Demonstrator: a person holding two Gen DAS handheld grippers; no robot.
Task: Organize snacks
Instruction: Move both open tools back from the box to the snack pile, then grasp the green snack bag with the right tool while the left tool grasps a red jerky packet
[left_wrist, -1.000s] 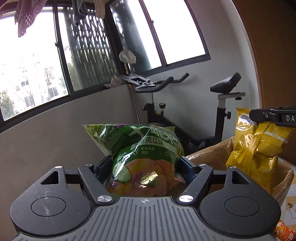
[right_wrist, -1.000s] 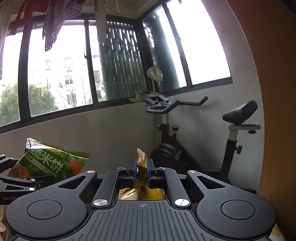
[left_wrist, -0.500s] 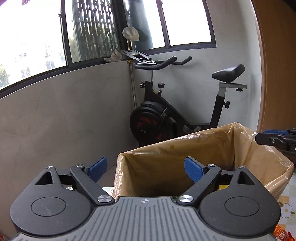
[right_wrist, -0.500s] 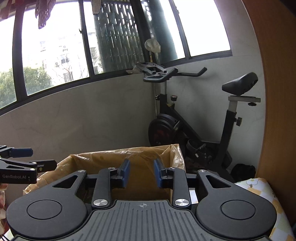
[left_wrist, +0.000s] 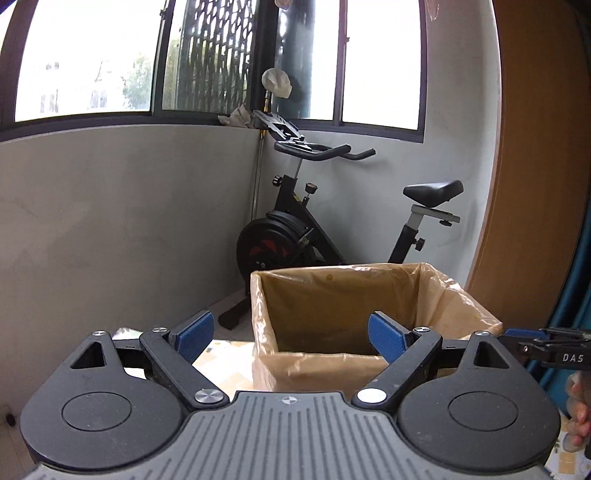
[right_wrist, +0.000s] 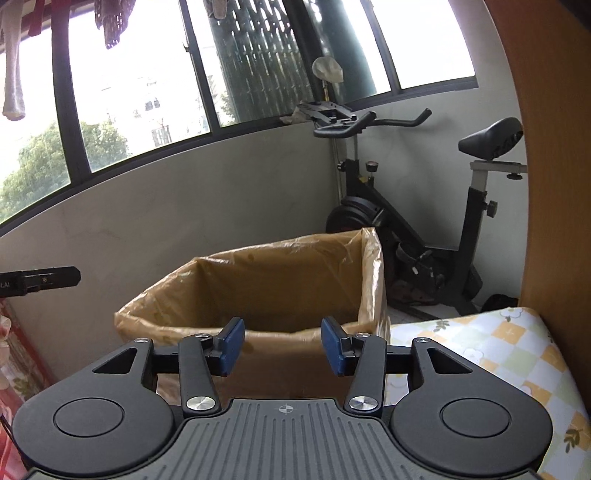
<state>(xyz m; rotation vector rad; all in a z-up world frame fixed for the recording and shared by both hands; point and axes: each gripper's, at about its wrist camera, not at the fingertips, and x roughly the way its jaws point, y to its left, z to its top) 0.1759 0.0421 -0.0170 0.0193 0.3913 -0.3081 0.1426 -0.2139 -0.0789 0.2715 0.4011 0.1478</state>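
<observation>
Blue pads on our left gripper (left_wrist: 291, 338) stand wide apart with nothing between them, and we aim it at the near rim of the lined cardboard box (left_wrist: 369, 317) just ahead. Our right gripper (right_wrist: 282, 345) has just been opening its jaws; a clear gap shows between its pads, and nothing sits there either. It too faces the box (right_wrist: 280, 291), whose tan plastic liner folds over the edges. We cannot see any snack from here, and the box floor is hidden from us. The box stands on a table with a checked floral cloth (right_wrist: 491, 343). Beyond it, an exercise bike (left_wrist: 325, 221) stands in the corner under the windows.
</observation>
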